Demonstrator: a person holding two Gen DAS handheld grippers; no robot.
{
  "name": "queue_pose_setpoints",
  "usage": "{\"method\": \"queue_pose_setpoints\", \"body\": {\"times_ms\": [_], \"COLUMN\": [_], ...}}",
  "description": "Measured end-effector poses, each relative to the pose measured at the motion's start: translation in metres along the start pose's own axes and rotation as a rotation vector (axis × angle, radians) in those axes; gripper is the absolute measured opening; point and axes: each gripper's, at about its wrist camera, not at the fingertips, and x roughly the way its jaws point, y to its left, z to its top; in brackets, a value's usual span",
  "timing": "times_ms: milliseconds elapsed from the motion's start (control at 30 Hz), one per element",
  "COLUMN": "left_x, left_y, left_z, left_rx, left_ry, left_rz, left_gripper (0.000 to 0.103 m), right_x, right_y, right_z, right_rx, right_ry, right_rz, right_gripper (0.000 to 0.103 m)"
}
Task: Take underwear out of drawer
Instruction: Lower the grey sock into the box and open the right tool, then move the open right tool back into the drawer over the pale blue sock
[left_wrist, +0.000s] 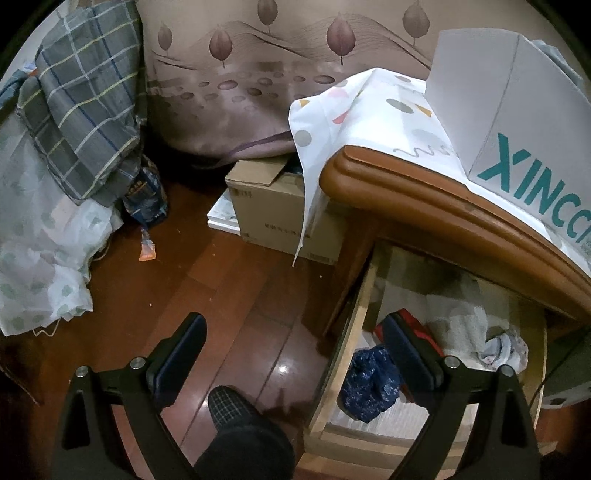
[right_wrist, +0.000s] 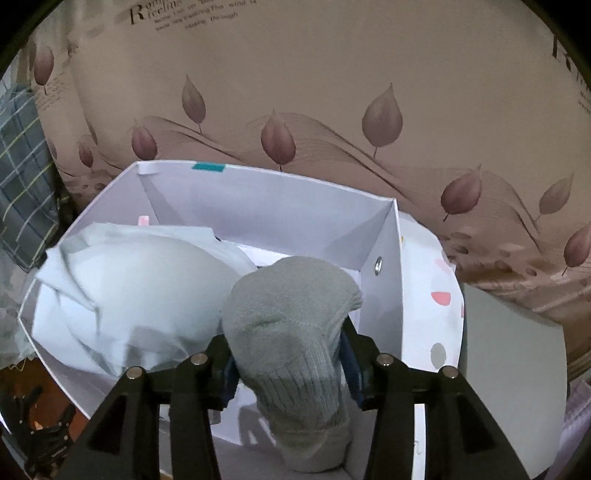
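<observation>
Left wrist view first. Left gripper hanging wide apart, nothing between the fingers, one finger over the floor, the other over the drawer. Glossy red-brown wooden floor below, catching a glint of light. A dark checked slipper and trouser leg at the bottom edge. To the right, an open drawer with pale wood sides, pulled out from under a brown rounded cabinet top. Inside the drawer: a navy patterned garment, something red behind the finger, a pale crumpled cloth further right. Spotted white cloth draped over the cabinet top, a white box with teal lettering standing on it. Cardboard carton on the floor beside the cabinet, plaid bedding heaped at left, leaf-print curtain behind.

Right wrist view now. Right gripper above the open white box, a grey sock between the fingers. Jaws partly apart; contact of the pads hard to judge here, so grip uncertain. Pale light-blue garment already lying in the box, left of the sock, slightly blurred. Same leaf curtain across the background, spotted cloth just right of the box.
</observation>
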Motion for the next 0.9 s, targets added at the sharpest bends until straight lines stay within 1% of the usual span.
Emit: {"method": "queue_pose_setpoints", "body": {"times_ms": [67,100,167,300,433,533,633,733,800,900], "left_x": [0.0,0.0,0.001,0.003,0.003,0.002,0.005,0.008,0.007,0.006], "left_y": [0.0,-0.001,-0.001,-0.001,-0.001,0.0,0.0,-0.002,-0.004,-0.004], "left_z": [0.0,0.0,-0.001,-0.001,-0.001,-0.002,-0.003,-0.004,-0.004,-0.005], "left_rx": [0.0,0.002,0.004,-0.002,-0.001,-0.005,-0.004,0.005,0.016,0.021], "left_ry": [-0.004,-0.009,-0.007,0.007,0.008,-0.013,-0.004,0.008,-0.001,0.001], "left_rz": [0.001,0.003,0.005,-0.001,0.004,0.015,0.017,0.021,0.032,0.033], "left_gripper": [0.095,0.095,0.095,0.095,0.095,0.095,0.095,0.095,0.095,0.095], "right_x": [0.002,0.002,0.0,-0.021,-0.052,-0.077,-0.095,-0.11,-0.115,-0.112], "right_y": [-0.002,-0.003,-0.004,-0.001,-0.002,0.001,0.004,0.008,0.014,0.027], "right_z": [-0.002,-0.003,-0.002,0.0,-0.003,-0.015,-0.035,-0.062,-0.084,-0.123], "right_rx": [0.006,0.011,0.015,-0.024,-0.03,-0.061,-0.094,-0.138,-0.193,-0.307], "right_ry": [0.008,0.008,-0.003,-0.066,-0.111,-0.133,-0.127,-0.129,-0.125,-0.107], "right_rz": [-0.009,-0.008,-0.01,-0.024,0.013,0.027,0.044,0.059,0.056,0.026], "right_gripper": [0.055,0.057,0.068,0.071,0.071,0.073,0.073,0.073,0.073,0.073]}}
